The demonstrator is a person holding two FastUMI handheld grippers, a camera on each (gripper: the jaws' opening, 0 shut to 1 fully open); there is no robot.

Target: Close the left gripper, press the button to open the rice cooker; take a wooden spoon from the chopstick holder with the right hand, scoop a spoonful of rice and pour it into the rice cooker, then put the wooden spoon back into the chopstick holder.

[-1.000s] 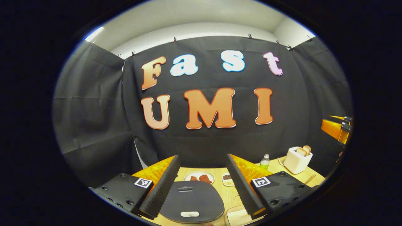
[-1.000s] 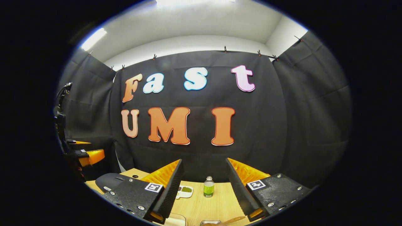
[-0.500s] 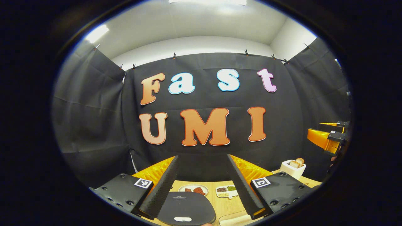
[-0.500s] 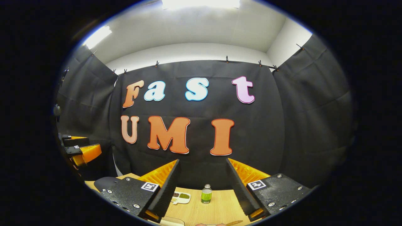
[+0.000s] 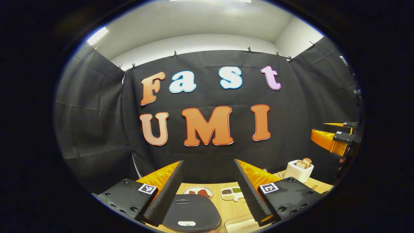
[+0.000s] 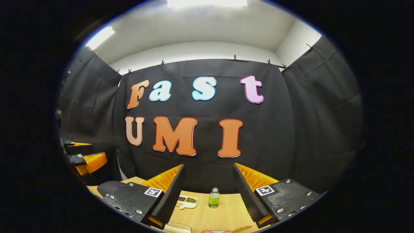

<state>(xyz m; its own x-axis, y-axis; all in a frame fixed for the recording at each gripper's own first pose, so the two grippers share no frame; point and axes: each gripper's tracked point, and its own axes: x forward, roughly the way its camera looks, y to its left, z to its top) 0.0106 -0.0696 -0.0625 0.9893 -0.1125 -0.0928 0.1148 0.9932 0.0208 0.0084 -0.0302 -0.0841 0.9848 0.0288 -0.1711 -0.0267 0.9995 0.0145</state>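
Two toast slices (image 5: 303, 162) upright in toaster (image 5: 298, 171).

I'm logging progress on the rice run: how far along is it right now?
Nothing looks done yet. The rice cooker has its lid down, and the left gripper hangs above it with jaws wide apart, so closing and pressing the button come first. The right gripper is open and holds nothing; a wooden spoon tip shows at the view's bottom edge. Taking the spoon, scooping, pouring and returning it all remain.
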